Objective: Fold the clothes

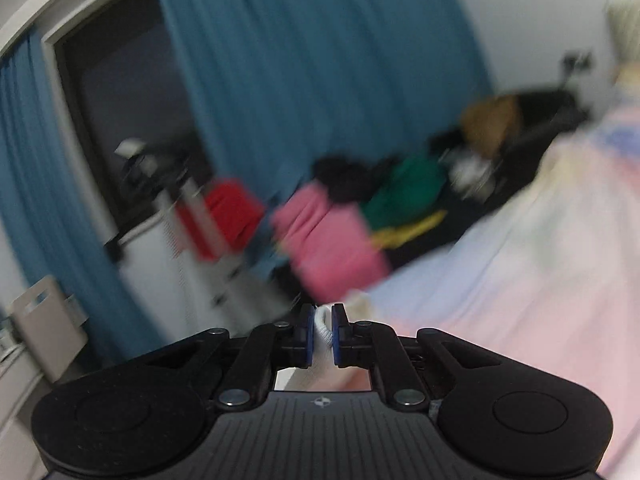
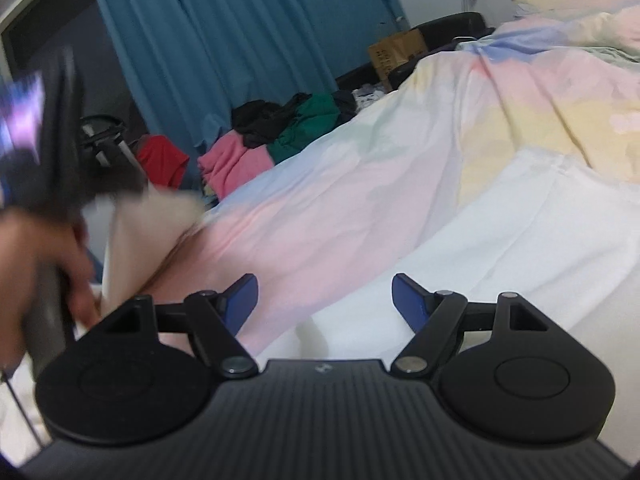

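**White garment pinched at bed edge**

Left claw (image 1: 320, 330) pressed together on white garment (image 1: 322, 334) beside the pastel bed (image 2: 400, 184). Right claw (image 2: 324, 300) spread above the bedspread. Beyond: piled clothes (image 2: 256, 148), cardboard box (image 2: 396, 54), blue curtain (image 2: 224, 40).

The left black two-finger gripper (image 1: 320, 334) has a fold of white ribbed cloth (image 1: 322, 330) between its 2 pads. Ahead of it a heap of pink, green and black clothes (image 1: 340, 224) lies beside the pastel patchwork bedspread (image 1: 520, 260), which stretches to its right. Behind the heap hangs a long teal curtain (image 1: 300, 60). The right black two-finger gripper (image 2: 324, 300) sits over a white sheet (image 2: 520, 240) on that bedspread, with the left one off to its left.
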Motion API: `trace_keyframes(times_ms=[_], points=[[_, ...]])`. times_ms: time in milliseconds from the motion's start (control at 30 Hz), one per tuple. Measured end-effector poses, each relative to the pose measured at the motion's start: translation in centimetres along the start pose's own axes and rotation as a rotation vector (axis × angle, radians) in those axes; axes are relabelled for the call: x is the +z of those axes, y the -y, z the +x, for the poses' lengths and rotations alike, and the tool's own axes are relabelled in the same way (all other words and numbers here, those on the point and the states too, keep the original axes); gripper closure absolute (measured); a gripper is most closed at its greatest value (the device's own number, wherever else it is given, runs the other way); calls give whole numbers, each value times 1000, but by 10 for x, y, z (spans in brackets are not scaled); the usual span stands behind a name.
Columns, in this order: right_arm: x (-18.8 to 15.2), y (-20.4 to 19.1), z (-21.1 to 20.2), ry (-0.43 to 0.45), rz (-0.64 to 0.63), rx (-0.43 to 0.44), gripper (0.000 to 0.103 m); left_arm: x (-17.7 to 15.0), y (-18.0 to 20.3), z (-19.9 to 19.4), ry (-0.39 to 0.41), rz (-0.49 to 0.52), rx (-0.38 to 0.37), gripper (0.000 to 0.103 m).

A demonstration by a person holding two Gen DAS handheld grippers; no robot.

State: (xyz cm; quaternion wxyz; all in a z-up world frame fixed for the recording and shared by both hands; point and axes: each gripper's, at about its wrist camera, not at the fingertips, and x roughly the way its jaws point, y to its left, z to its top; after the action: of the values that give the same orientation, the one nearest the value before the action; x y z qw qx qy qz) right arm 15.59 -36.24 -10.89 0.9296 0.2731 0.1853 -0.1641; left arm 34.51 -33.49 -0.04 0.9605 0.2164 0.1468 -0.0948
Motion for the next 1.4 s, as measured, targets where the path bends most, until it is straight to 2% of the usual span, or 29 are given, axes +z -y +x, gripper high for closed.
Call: trace_keyframes(times_ms=[133,233,333,367,400,433,533,600,767,867,1000,1067,1167,1300,1400], points=[[5,12,-2,20,44,-41,27,45,47,-26,65,-56,-151,94],[7,26,2,4,106,-65,27,48,81,-19,41,-65,-212,92],[7,40,8,-22,171,-67,26,36,88,-10,-6,-106,-298,84],[6,42,10,-31,182,-58,26,28,80,-12,-19,-120,-313,73],[6,43,12,-40,193,-49,26,20,72,-14,-32,-134,-328,57],[6,45,14,-50,204,-40,26,11,62,-16,-46,-151,-340,54],[4,42,17,-66,212,5,26,-25,0,-37,-98,-248,-321,49],[2,41,20,-88,218,37,26,-56,-52,-62,-120,-331,-288,42],[-5,43,29,-181,301,125,25,-146,-161,-151,-215,-500,-109,38],[-8,42,25,-190,338,145,25,-204,-215,-206,-277,-614,-15,35],[-12,47,14,-250,424,208,25,-248,-246,-244,-322,-709,49,36],[-16,49,9,-291,478,262,25,-250,-249,-248,-289,-700,48,36],[-19,39,7,-323,477,299,25,-248,-246,-249,-251,-674,58,35],[-20,36,37,-355,545,274,27,-261,-243,-245,-258,-703,20,35],[-11,41,67,-352,602,206,29,-274,-248,-237,-276,-760,-2,35]])
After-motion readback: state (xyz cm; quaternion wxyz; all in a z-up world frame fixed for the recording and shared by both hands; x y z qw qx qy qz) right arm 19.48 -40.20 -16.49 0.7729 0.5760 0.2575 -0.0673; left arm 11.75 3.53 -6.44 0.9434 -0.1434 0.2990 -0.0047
